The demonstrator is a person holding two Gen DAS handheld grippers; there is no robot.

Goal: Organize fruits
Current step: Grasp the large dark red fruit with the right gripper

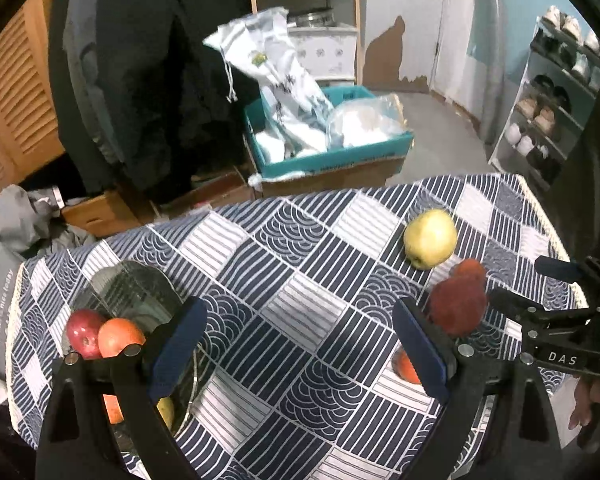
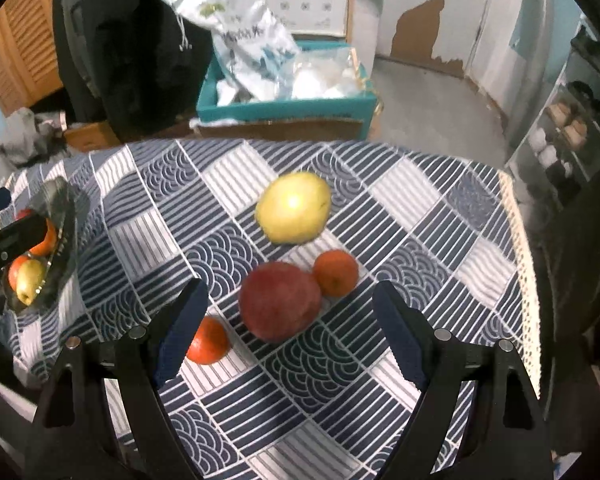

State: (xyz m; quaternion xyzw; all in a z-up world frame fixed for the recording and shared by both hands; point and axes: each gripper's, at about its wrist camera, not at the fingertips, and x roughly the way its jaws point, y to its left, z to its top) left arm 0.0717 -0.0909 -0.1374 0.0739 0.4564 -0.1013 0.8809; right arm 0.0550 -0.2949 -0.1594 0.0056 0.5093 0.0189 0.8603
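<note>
my jaws carry matt black plastic arms with ribbed blue pads (image 2: pixel 180 332). beneath them a woven cloth tablecloth (image 2: pixel 300 380), printed and matt. the yellow pear (image 2: pixel 293 208) looks smooth and glossy, the glass bowl (image 1: pixel 128 292) clear and shiny.

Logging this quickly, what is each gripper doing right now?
Left gripper: open, holding nothing.
Right gripper: open, holding nothing, red apple between its fingers.

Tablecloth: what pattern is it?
Navy and white patchwork of stripes and wave arcs on the tablecloth, clearest in the right wrist view.
</note>
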